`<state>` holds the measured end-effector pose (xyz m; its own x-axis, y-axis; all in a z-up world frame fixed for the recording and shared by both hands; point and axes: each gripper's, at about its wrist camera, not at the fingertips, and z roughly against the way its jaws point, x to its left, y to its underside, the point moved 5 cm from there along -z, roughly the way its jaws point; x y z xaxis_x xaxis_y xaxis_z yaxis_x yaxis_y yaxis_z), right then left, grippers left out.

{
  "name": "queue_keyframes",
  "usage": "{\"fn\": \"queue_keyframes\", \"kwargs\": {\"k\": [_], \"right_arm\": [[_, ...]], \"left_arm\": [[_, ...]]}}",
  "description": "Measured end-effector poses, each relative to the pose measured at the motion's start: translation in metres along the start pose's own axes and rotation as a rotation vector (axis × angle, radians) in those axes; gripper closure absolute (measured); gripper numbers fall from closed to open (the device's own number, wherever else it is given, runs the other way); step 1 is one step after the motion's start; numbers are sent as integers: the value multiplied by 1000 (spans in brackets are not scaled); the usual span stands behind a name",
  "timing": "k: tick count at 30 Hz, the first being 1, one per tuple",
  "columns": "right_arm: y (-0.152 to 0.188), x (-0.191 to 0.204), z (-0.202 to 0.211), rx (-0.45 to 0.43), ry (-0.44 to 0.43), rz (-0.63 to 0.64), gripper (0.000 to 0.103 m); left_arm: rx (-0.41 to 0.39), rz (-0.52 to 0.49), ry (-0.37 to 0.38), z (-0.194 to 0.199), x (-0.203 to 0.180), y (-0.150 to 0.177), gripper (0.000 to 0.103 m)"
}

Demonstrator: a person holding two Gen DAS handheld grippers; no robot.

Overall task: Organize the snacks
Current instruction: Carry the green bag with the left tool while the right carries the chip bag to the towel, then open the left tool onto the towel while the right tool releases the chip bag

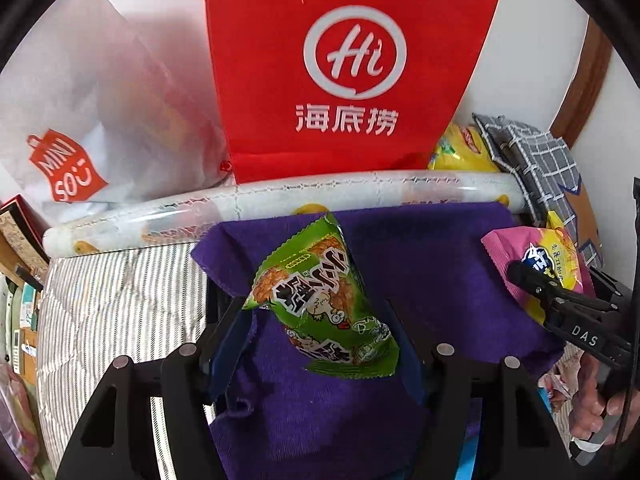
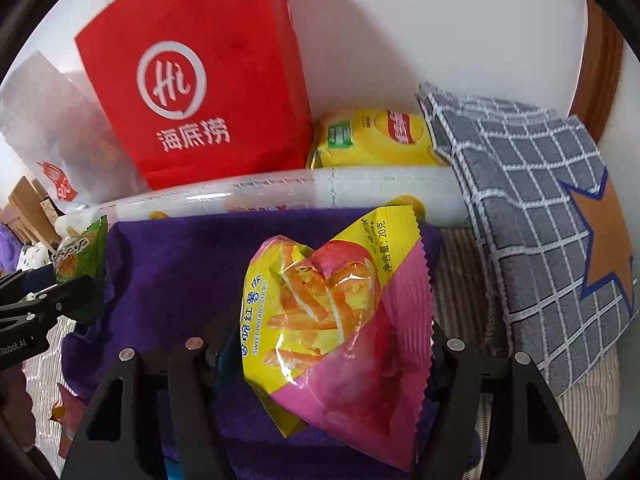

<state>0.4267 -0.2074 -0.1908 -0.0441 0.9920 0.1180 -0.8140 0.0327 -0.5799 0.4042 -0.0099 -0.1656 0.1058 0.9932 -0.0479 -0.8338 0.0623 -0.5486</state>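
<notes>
My left gripper (image 1: 316, 312) grips the green packet (image 1: 320, 300) and my right gripper (image 2: 332, 344) grips the pink packet (image 2: 336, 320), both above the purple cloth (image 1: 420, 248). I judge neither is put away yet. I count three snacks: these two, and one yellow bag (image 2: 380, 140) behind.

Showing matte black plastic on the left tool (image 1: 320, 332), round silver screw heads dotting its ribbed finger mounts. Wearing the same black frame and silver screws on the right tool (image 2: 332, 344), white "DAS" lettering marking its side.
</notes>
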Motion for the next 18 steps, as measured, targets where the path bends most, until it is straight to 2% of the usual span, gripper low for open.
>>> {"fn": "queue_keyframes", "kwargs": {"k": [6,18], "right_arm": [[4,-2,-16,53,-5,-16,35],[8,0,-32,101,8,-3,35]], "left_arm": [[45,13,6,-17,3,2,38],[91,8,9,-32,1,0,37]]}}
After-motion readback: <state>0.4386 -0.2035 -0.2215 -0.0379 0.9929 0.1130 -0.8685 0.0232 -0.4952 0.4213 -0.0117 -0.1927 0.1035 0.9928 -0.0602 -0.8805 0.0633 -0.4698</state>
